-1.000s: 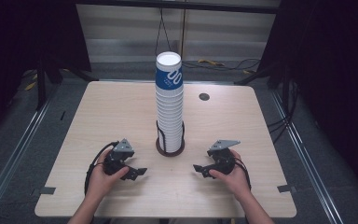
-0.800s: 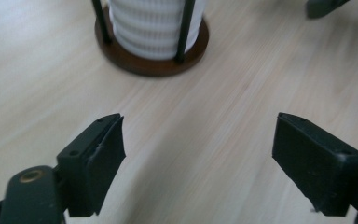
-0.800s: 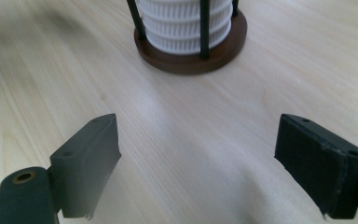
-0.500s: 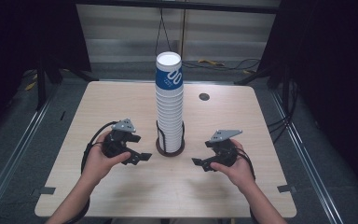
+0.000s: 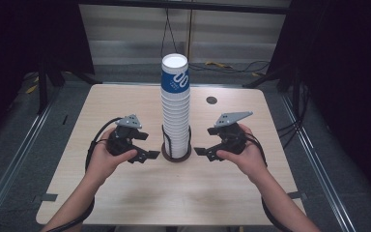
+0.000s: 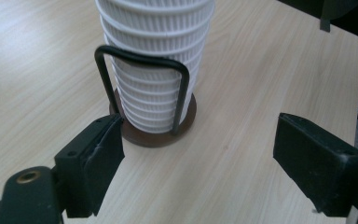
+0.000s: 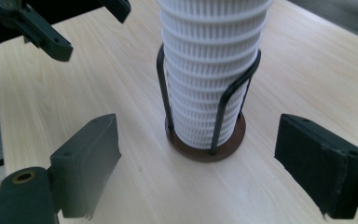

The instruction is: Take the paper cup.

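Centrally on the table [image 5: 125, 208], a tall cup stack [image 5: 176, 116] is shown standing upright in a wire holder [image 5: 176, 147] with a round brown base. The topmost cup [image 5: 175, 73] bears a blue band with white lettering; the cups beneath it are seen as ribbed white rims.

The left gripper [image 5: 147, 155] is held just left of the holder's base, its tips pointed toward the stack and close to the base, though contact cannot be judged from the high view. In the left gripper view its jaws are seen spread wide, with nothing between them, and the stack [image 6: 156, 60] and holder [image 6: 142, 63] lie ahead, nearer the left jaw (the base sits just beyond that jaw's tip).

The right gripper [image 5: 205, 152] is held just right of the base, mirrored against the left one, clear of the holder by a small gap. In the right gripper view its jaws are likewise parted wide and empty, the stack [image 7: 214, 65] and holder [image 7: 226, 100] being framed between them farther off; the left gripper [image 7: 81, 25] appears at upper left.

Both grippers are carried by a person's hands, the left hand [image 5: 107, 162] and the right hand [image 5: 246, 157] entering from the lower edge. A small dark disc [image 5: 211, 100] lies on the table beyond the stack, well apart from it.
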A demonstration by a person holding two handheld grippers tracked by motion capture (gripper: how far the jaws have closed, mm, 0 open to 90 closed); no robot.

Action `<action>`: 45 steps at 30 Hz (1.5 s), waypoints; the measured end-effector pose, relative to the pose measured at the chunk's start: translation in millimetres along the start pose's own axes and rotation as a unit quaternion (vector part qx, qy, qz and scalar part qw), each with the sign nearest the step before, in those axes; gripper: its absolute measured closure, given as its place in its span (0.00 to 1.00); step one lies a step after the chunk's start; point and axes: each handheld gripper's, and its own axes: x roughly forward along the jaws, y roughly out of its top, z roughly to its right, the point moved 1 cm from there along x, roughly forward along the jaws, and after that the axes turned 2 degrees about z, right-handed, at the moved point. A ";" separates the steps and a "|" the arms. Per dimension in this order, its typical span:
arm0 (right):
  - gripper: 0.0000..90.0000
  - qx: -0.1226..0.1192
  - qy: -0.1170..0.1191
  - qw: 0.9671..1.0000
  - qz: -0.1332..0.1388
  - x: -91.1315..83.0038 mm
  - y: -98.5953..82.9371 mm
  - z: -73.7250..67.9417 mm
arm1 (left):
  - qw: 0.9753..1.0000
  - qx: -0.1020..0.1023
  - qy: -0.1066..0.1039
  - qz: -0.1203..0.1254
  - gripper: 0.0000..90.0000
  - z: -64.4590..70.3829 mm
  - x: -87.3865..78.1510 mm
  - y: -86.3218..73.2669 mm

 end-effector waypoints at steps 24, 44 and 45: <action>0.15 -0.018 0.012 0.999 0.025 -18.8 74.9 5.0 | 1.000 0.023 0.007 0.004 0.18 -1.2 -15.4 41.2; 0.15 -0.046 -0.002 0.999 0.024 -26.7 112.6 -3.3 | 0.999 0.036 0.009 0.003 0.18 -0.8 -21.9 53.4; 0.15 -0.047 -0.001 0.999 0.026 -26.8 113.9 -3.3 | 0.999 0.035 0.004 0.007 0.18 -0.7 -21.7 55.1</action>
